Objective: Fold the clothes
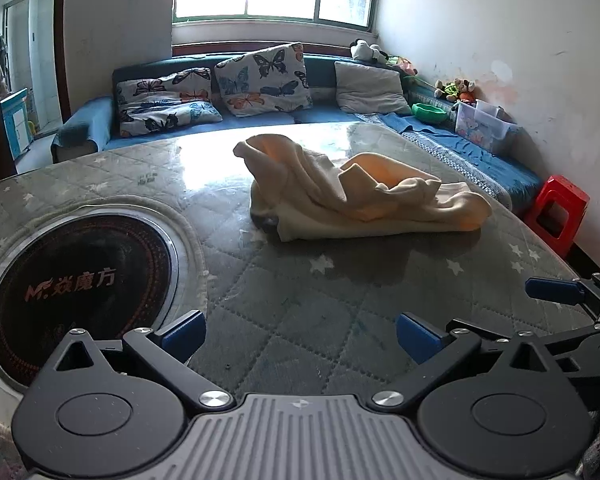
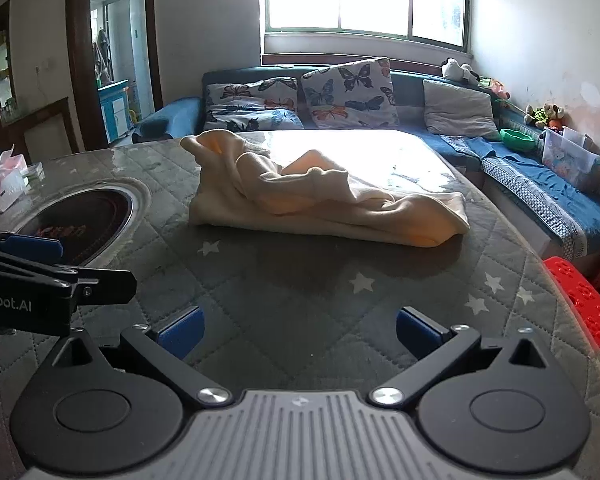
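Observation:
A cream-coloured garment (image 1: 360, 196) lies crumpled in a heap on the grey quilted table (image 1: 300, 304), past the middle. In the right wrist view the same garment (image 2: 320, 200) sits straight ahead. My left gripper (image 1: 300, 334) hovers over the near table, open, with nothing between its blue pads. My right gripper (image 2: 300, 334) is open too and empty, well short of the cloth. The right gripper's fingers (image 1: 556, 290) show at the right edge of the left wrist view. One left finger (image 2: 32, 248) shows at the left of the right wrist view.
A round black cooktop (image 1: 76, 284) is set into the table at the left. A tissue pack (image 2: 0, 188) lies on the far left. A blue sofa (image 1: 260, 116) with butterfly cushions stands behind. Red stools (image 2: 584, 300) stand by the table's right edge.

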`<state>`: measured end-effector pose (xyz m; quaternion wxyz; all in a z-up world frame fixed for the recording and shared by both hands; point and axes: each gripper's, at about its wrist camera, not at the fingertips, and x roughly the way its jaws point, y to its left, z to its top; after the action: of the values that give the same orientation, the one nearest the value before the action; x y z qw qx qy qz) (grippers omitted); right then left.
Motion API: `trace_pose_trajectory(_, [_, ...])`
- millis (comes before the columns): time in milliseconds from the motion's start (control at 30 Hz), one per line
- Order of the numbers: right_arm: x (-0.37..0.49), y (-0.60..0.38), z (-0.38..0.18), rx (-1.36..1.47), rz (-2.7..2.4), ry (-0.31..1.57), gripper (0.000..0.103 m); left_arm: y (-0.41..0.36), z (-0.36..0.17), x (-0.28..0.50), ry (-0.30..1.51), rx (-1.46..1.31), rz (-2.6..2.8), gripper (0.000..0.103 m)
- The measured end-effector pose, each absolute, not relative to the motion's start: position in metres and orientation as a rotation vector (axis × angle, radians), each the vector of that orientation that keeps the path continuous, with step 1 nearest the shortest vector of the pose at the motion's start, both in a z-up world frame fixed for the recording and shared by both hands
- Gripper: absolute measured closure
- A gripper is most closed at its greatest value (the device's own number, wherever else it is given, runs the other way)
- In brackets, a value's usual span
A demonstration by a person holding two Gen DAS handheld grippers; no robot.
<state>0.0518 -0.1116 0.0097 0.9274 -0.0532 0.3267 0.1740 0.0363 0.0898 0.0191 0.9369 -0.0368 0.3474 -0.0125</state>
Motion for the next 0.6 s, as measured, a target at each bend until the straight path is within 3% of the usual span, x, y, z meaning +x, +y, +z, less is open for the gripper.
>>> trace_pose_trajectory(600, [0.0508,-0.1096,0.0027,-0.111,0.355,0.688,0.000,0.0842,0.0160,0.0358,0.727,-0.068,-0.006,0.000])
